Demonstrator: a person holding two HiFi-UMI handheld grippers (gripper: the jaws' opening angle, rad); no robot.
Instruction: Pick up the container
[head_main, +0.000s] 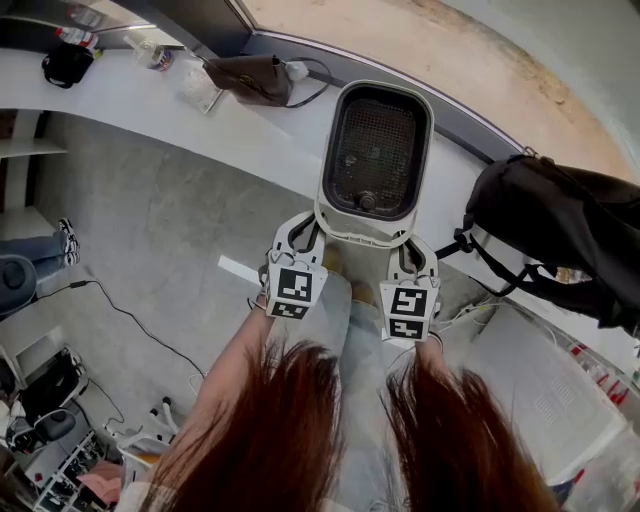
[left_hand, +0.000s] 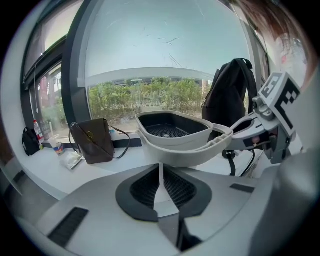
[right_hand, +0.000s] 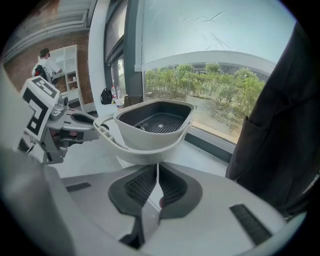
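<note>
A white container (head_main: 375, 160) with a black mesh-bottomed inside is held between both grippers, over the edge of the white counter (head_main: 130, 105). My left gripper (head_main: 305, 232) is shut on the rim at its near left corner. My right gripper (head_main: 405, 250) is shut on the rim at its near right corner. In the left gripper view the thin white rim stands between the shut jaws of the left gripper (left_hand: 160, 172), with the container (left_hand: 175, 135) just beyond and the right gripper (left_hand: 270, 120) at the right. The right gripper view shows its gripper (right_hand: 157, 182) shut the same way below the container (right_hand: 155, 125).
A brown bag (head_main: 250, 78) lies on the counter behind the container, a black backpack (head_main: 560, 235) stands to its right. Small bottles (head_main: 75, 38) and a black pouch (head_main: 66, 66) sit at the far left. A window runs behind the counter. A person (right_hand: 47, 62) stands far off.
</note>
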